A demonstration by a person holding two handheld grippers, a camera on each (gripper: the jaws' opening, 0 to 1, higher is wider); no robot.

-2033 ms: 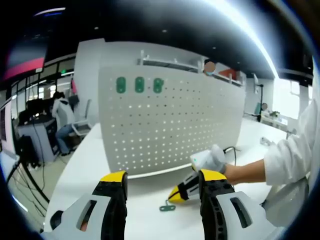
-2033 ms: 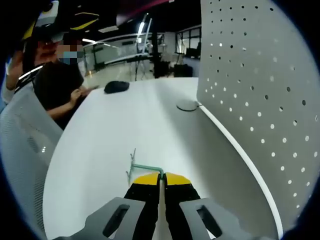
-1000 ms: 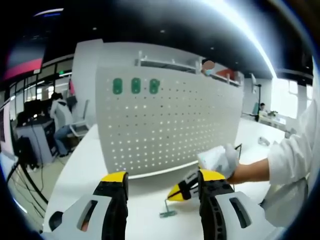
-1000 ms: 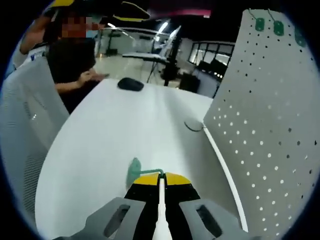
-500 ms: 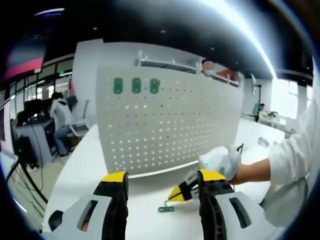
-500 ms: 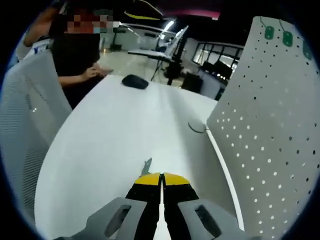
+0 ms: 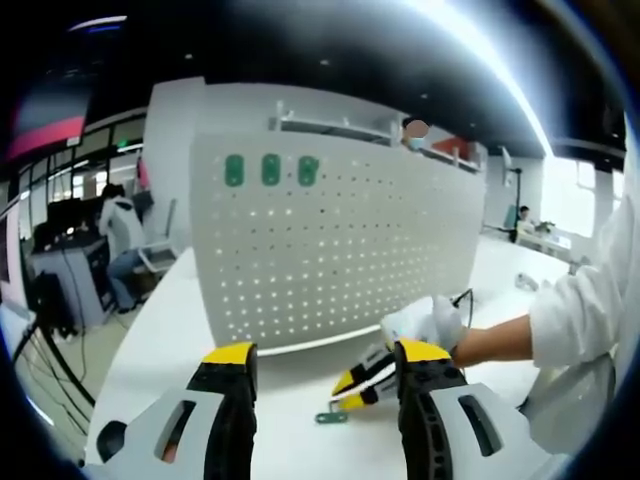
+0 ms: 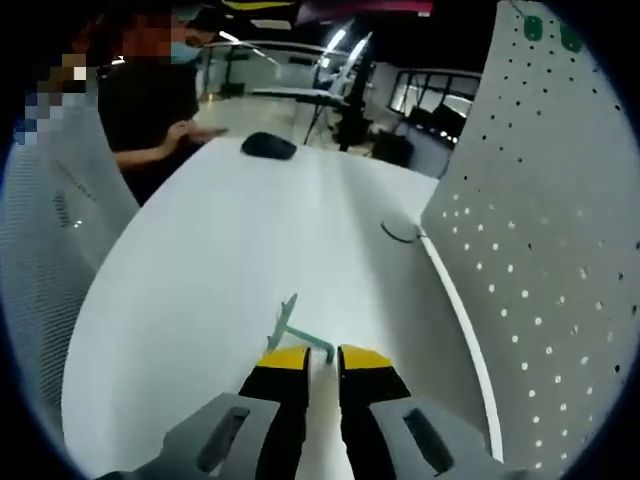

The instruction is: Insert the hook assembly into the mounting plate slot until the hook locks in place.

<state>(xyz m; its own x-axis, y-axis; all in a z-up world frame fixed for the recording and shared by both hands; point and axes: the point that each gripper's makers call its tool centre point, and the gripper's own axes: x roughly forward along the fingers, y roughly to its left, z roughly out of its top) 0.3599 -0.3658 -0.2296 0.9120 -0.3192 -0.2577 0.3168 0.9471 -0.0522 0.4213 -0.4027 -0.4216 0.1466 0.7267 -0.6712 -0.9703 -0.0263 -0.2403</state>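
The white perforated mounting plate (image 7: 340, 250) stands upright on the white table (image 7: 180, 340), and it rises along the right side (image 8: 540, 200) in the right gripper view. A small green hook assembly (image 8: 295, 330) lies on the table just ahead of my right gripper (image 8: 322, 360), whose yellow-tipped jaws stand apart with the hook's rod end near the gap. In the left gripper view the same hook (image 7: 332, 416) rests below the right gripper (image 7: 350, 392), held by a gloved hand. My left gripper (image 7: 327, 355) is open with nothing between its fingers.
Three green hooks (image 7: 270, 170) hang at the plate's upper left. A seated person (image 8: 150, 100), a black mouse (image 8: 268, 146), a white mesh chair (image 8: 50, 230) and a cable (image 8: 400, 232) lie around the table. A white sleeve (image 7: 585, 300) enters from the right.
My right gripper was shut on the hook's rod and has opened; the hook now lies on the table in front of it. The left gripper has not moved.
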